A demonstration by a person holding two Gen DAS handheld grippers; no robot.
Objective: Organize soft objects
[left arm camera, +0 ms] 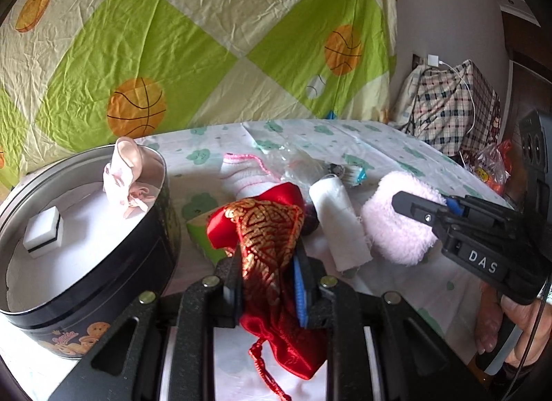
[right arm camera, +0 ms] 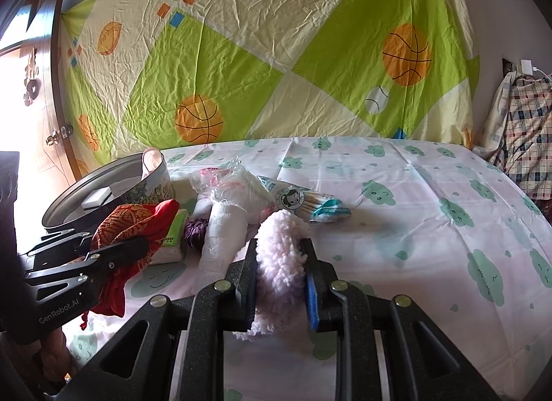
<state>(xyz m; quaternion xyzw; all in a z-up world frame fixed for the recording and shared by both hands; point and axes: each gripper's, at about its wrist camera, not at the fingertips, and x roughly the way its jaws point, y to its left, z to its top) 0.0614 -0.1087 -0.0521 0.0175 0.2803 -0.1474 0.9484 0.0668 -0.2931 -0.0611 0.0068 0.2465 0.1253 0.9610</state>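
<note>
My left gripper (left arm camera: 267,259) is shut on a red and gold brocade pouch (left arm camera: 267,228), lifted a little off the bed; its tasselled cord hangs below. My right gripper (right arm camera: 279,256) is shut on a fluffy pale pink puff (right arm camera: 279,239). In the left wrist view the right gripper (left arm camera: 414,202) shows from the side, clamped on the pink puff (left arm camera: 396,225). In the right wrist view the left gripper (right arm camera: 114,252) holds the pouch (right arm camera: 131,221) at the left. A round black tin (left arm camera: 114,263) stands at the left, holding a white sponge (left arm camera: 43,232) and a pink cloth (left arm camera: 126,177).
On the cloud-print sheet (right arm camera: 431,228) lie a white bandage roll (left arm camera: 339,225), a knitted white and pink item (left arm camera: 243,173), a green tissue pack (right arm camera: 174,239), purple yarn (right arm camera: 196,232) and a cotton-swab packet (right arm camera: 307,202). A checked bag (left arm camera: 448,108) stands at the far right.
</note>
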